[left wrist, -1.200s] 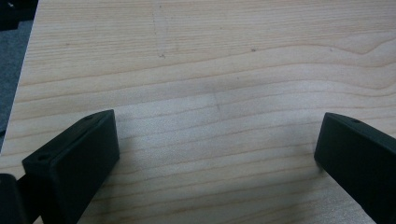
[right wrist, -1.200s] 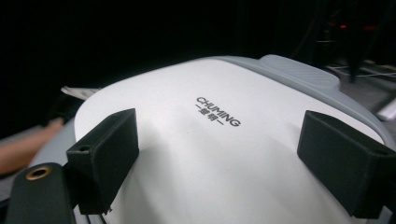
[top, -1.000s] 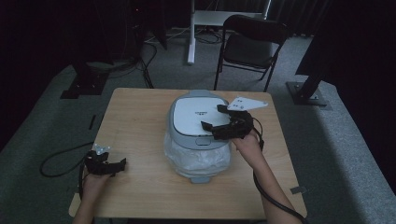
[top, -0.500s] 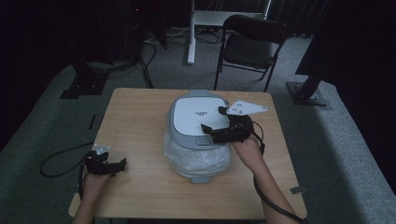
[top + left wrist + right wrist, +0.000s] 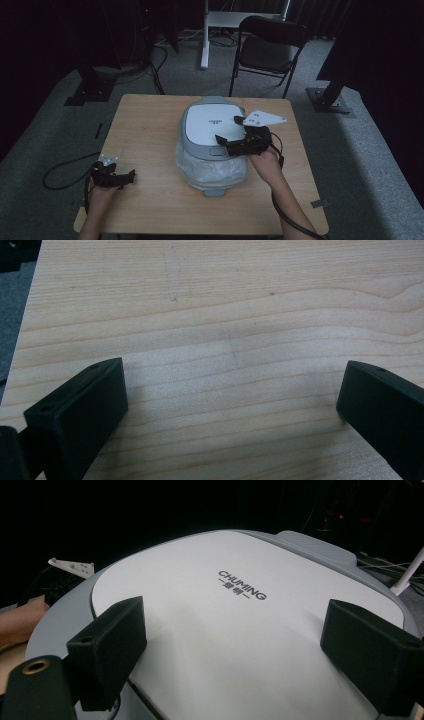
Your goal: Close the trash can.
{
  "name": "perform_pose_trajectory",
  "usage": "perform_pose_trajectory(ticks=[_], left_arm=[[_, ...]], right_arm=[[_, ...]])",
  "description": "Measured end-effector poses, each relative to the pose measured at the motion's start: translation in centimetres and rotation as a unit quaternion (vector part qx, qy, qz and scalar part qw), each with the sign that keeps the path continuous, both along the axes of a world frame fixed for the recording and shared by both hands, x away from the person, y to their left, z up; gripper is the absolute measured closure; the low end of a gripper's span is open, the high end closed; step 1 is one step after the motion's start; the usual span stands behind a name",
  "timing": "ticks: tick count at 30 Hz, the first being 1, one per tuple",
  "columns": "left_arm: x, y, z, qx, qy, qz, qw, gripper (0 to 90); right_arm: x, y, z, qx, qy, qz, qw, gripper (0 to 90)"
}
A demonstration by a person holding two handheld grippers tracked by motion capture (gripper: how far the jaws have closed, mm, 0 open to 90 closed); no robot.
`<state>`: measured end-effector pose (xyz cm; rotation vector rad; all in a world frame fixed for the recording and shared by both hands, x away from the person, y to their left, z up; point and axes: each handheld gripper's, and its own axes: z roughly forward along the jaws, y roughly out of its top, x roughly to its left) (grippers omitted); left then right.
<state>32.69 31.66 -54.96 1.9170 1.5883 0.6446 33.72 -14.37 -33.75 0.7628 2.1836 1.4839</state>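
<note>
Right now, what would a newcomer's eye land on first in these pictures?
The white-lidded cooker in the middle of the wooden table, with the right gripper hovering open over its lid. Then the left gripper, open above bare wood at the table's near left corner.

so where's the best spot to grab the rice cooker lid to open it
Probably the front edge of the lid, at the small latch tab facing the person. The raised ridge at the far side looks like the hinge, so the near edge should be the one that lifts. The right gripper, jaws open, hangs over that front edge; come from the person's side, low.
</note>
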Motion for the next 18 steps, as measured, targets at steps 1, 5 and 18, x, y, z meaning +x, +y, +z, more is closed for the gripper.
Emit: perform_pose_trajectory(ticks=[1,5,18], left_arm=[[0.00,0.00,0.00,0.000,0.000,0.000,1.0000,0.7],[0.00,0.00,0.00,0.000,0.000,0.000,1.0000,0.7],[0.00,0.00,0.00,0.000,0.000,0.000,1.0000,0.7]], right_arm=[[-0.02,0.01,-0.01,0.000,0.000,0.000,1.0000,10.7],[-0.01,0.02,0.03,-0.001,0.002,-0.001,1.0000,10.6],[-0.47,0.02,-0.49,0.004,-0.013,-0.017,0.9998,10.3]])
